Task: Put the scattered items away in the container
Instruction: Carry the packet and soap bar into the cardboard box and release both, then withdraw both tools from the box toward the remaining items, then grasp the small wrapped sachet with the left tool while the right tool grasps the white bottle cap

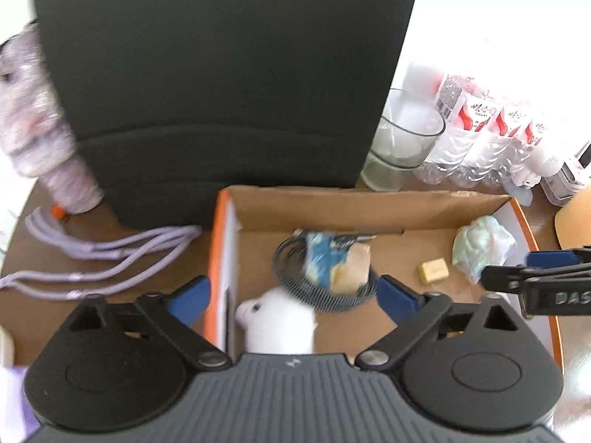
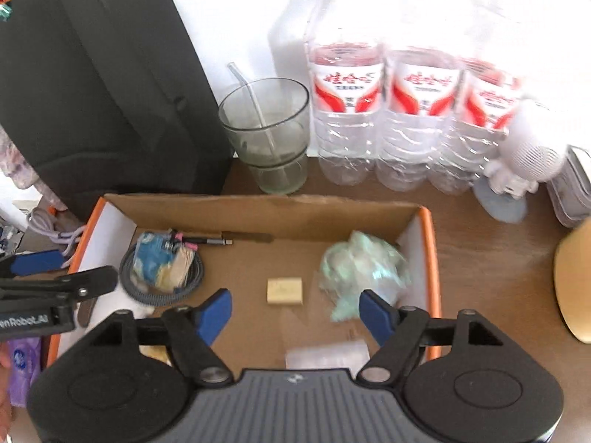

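Both claws wide open, holding nothing — left gripper (image 1: 291, 291) over white plush toy (image 1: 279, 326) inside cardboard box (image 1: 369, 203), right gripper (image 2: 295, 313) near crinkly bag (image 2: 364, 269); soft, light, grab mid-body.

Cardboard box (image 2: 258, 217) holds eraser (image 2: 285, 290), cable (image 2: 162, 288), bag (image 2: 364, 269).

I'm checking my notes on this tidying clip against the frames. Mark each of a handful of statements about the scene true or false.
1. The cardboard box has orange edges. True.
2. The drinking glass stands inside the box. False: it stands on the table behind it.
3. A coiled cable lies in the box. True.
4. The right tool grips the yellow block. False: its jaws are open and hold nothing.
5. The purple cords lie in the box. False: they lie outside, to its left.
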{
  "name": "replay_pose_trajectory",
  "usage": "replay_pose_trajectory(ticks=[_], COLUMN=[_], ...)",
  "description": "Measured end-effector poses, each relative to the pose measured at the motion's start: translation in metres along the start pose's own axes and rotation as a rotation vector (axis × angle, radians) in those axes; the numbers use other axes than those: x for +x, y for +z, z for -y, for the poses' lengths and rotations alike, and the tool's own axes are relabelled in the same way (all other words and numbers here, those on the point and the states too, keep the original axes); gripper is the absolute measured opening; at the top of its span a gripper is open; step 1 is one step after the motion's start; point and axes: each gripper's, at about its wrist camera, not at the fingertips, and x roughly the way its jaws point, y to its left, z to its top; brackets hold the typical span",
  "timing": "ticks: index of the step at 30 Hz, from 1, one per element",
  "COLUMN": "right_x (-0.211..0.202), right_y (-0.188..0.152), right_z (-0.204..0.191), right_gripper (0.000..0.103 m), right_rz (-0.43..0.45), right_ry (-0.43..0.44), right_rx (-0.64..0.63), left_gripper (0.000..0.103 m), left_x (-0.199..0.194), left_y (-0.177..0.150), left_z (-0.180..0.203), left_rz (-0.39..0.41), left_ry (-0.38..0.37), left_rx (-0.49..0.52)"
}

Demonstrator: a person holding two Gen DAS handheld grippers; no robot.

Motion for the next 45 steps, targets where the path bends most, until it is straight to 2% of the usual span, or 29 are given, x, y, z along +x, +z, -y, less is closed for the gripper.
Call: replay_pose_trajectory(ticks=[5, 9, 11, 13, 15, 17, 20, 22, 24, 26, 28, 30, 32, 33, 35, 37, 39, 42, 43, 45], right_x=[-0.031, -0.049, -0.062, -0.078, -0.093, -0.103, -0.111, -0.117, -0.124, -0.131, -0.131, -0.126, -0.116, -0.112, -0.102, -0.095, -0.086, -0.073, -0.069, -0.059], right_y=[-0.022, -0.051, -0.073, -0.103, -0.14, -0.177, -0.216, -0.234, -0.254, -0.28, -0.315, -0.345, -0.363, -0.367, -0.366, -0.363, -0.355, -0.344, -0.34, -0.329], right_z=[0.002, -0.006, -0.012, -0.019, -0.027, -0.033, -0.035, -0.034, -0.031, -0.027, -0.023, -0.023, -0.025, -0.027, -0.031, -0.033, -0.035, -0.042, -0.043, -0.045], right_gripper=[0.078, 0.081, 0.081, 0.081, 0.084, 0.092, 0.092, 0.092, 0.092, 0.092, 0.091, 0.09, 0.089, 0.087, 0.081, 0.075, 0.074, 0.073, 0.073, 0.071], right_rz=[0.026, 0.07, 0.129, 0.247, 0.42, 0.582, 0.716, 0.768, 0.777, 0.761, 0.75, 0.716, 0.671, 0.649, 0.616, 0.598, 0.574, 0.547, 0.536, 0.508], right_ry=[-0.002, 0.012, 0.0, -0.01, -0.007, -0.004, -0.015, -0.019, -0.017, -0.011, 0.034, 0.055, 0.059, 0.055, 0.028, 0.023, 0.033, 0.035, 0.031, 0.032], right_rx=[0.016, 0.001, -0.018, -0.047, -0.104, -0.159, -0.194, -0.188, -0.175, -0.147, -0.13, -0.128, -0.147, -0.165, -0.192, -0.193, -0.188, -0.203, -0.208, -0.202], left_gripper=[0.102, 0.103, 0.103, 0.103, 0.103, 0.103, 0.103, 0.103, 0.103, 0.103, 0.103, 0.103, 0.103, 0.102, 0.093, 0.074, 0.071, 0.068, 0.06, 0.051], left_x=[-0.039, -0.068, -0.087, -0.112, -0.129, -0.135, -0.137, -0.14, -0.144, -0.141, -0.129, -0.115, -0.106, -0.102, -0.096, -0.084, -0.072, -0.06, -0.059, -0.056], left_y=[-0.028, -0.061, -0.085, -0.125, -0.171, -0.199, -0.226, -0.241, -0.262, -0.291, -0.319, -0.337, -0.347, -0.348, -0.346, -0.338, -0.331, -0.325, -0.324, -0.321], left_z=[-0.01, -0.005, -0.005, -0.004, -0.001, 0.003, 0.005, 0.005, 0.005, 0.005, 0.004, 0.005, 0.009, 0.011, 0.014, 0.015, 0.015, 0.019, 0.02, 0.021], left_rz=[0.029, 0.104, 0.226, 0.453, 0.676, 0.749, 0.79, 0.779, 0.756, 0.718, 0.65, 0.576, 0.524, 0.505, 0.465, 0.4, 0.327, 0.283, 0.293, 0.301], left_ry=[0.014, 0.075, 0.108, 0.119, 0.098, 0.099, 0.089, 0.094, 0.089, 0.065, 0.047, 0.048, 0.007, -0.018, -0.059, -0.108, -0.138, -0.14, -0.12, -0.116], left_rx=[-0.016, -0.018, -0.043, -0.045, -0.016, 0.011, 0.016, 0.015, 0.016, 0.019, 0.027, 0.038, 0.081, 0.098, 0.098, 0.08, 0.062, 0.055, 0.061, 0.067])
